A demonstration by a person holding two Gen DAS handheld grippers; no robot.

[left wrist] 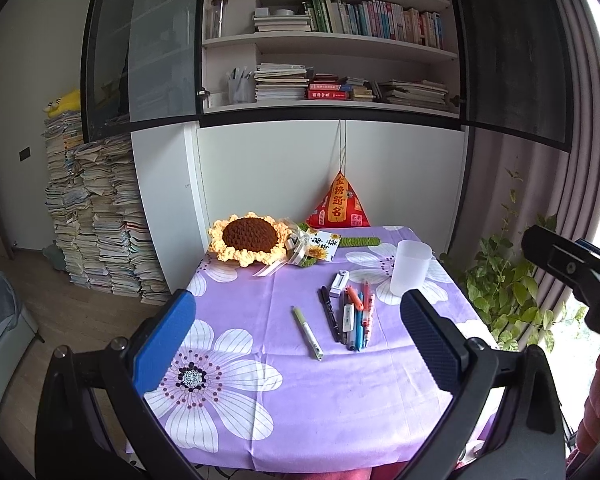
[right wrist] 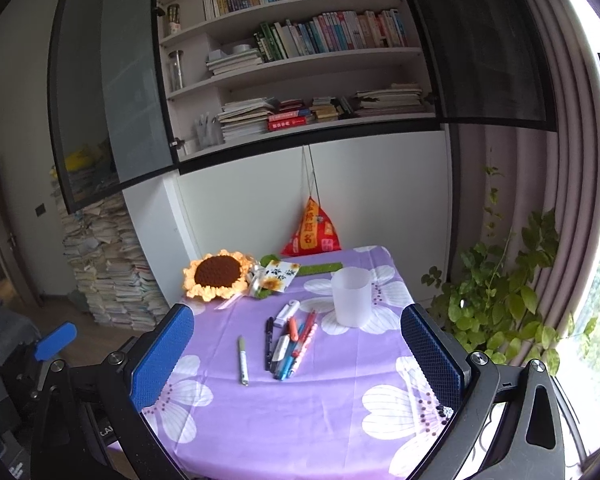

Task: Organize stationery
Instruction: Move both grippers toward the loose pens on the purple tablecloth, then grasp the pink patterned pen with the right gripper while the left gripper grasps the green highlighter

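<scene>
Your left gripper is spread wide and holds nothing. It hangs over the near part of the table, above the purple flowered tablecloth. Your right gripper is spread wide too, and it is just as empty — its blue pads sit far apart.

The pens lie on the cloth, out in front of both grippers and between their fingers in each view. One green and white pen lies alone, a bit to the left of the others. The rest make a small pile of pens — a black one, an orange one, red and blue ones, all touching or crossing. A small white correction tape sits at the far end of the pile.

The frosted plastic cup stands upright, just to the right of the pile and a little farther back. No gripper touches any of them.

At the far edge of the table lies a crochet sunflower with a small card beside it.
</scene>
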